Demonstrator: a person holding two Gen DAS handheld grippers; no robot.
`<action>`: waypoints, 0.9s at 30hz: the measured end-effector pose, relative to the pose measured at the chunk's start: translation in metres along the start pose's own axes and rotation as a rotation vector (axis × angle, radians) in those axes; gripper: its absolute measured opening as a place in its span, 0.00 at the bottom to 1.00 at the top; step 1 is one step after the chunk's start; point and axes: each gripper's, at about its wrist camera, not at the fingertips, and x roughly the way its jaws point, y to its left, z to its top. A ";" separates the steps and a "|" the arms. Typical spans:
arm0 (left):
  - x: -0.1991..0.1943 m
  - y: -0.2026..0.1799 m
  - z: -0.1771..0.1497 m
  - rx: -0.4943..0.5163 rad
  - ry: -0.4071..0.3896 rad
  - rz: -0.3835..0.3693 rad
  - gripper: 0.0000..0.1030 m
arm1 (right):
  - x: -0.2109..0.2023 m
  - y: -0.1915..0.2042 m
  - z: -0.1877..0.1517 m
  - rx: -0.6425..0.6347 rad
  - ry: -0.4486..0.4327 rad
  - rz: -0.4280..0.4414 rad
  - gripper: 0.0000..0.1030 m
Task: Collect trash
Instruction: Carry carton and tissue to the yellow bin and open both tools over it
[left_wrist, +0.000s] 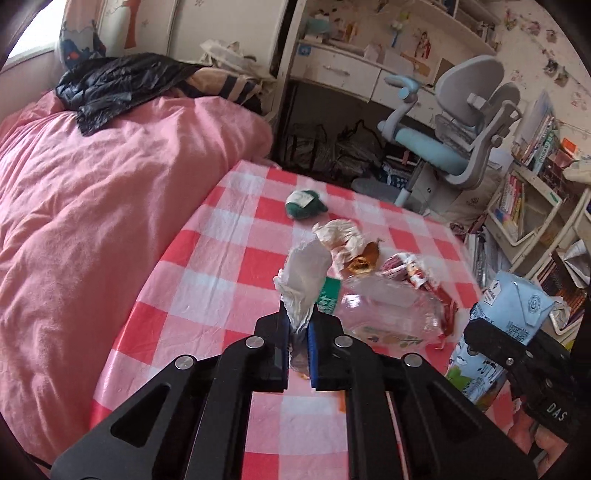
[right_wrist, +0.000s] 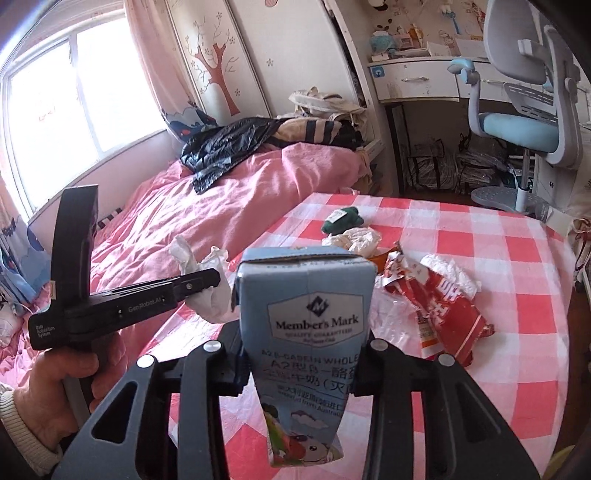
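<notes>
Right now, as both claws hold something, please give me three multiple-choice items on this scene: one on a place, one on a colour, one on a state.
1. Where does the green wad lie?
A. on the checked tablecloth
B. on the pink bed
C. on the chair seat

2. What colour is the milk carton?
A. yellow
B. light blue
C. black

3. What is the left claw doing?
A. standing open and empty
B. gripping the carton
C. pinching a white tissue

Answers:
1 A: it rests on the red and white cloth, beyond the other trash.
2 B: its printed faces are light blue.
3 C: the tissue sticks up from between the closed fingers; the right claw holds the carton.
</notes>
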 end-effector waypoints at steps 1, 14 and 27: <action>-0.005 -0.008 0.001 0.011 -0.020 -0.037 0.07 | -0.009 -0.006 0.002 0.009 -0.016 -0.007 0.37; -0.014 -0.175 -0.040 0.224 0.031 -0.384 0.07 | -0.150 -0.138 -0.023 0.175 -0.122 -0.353 0.37; 0.015 -0.374 -0.127 0.430 0.198 -0.570 0.07 | -0.191 -0.279 -0.130 0.463 0.122 -0.531 0.39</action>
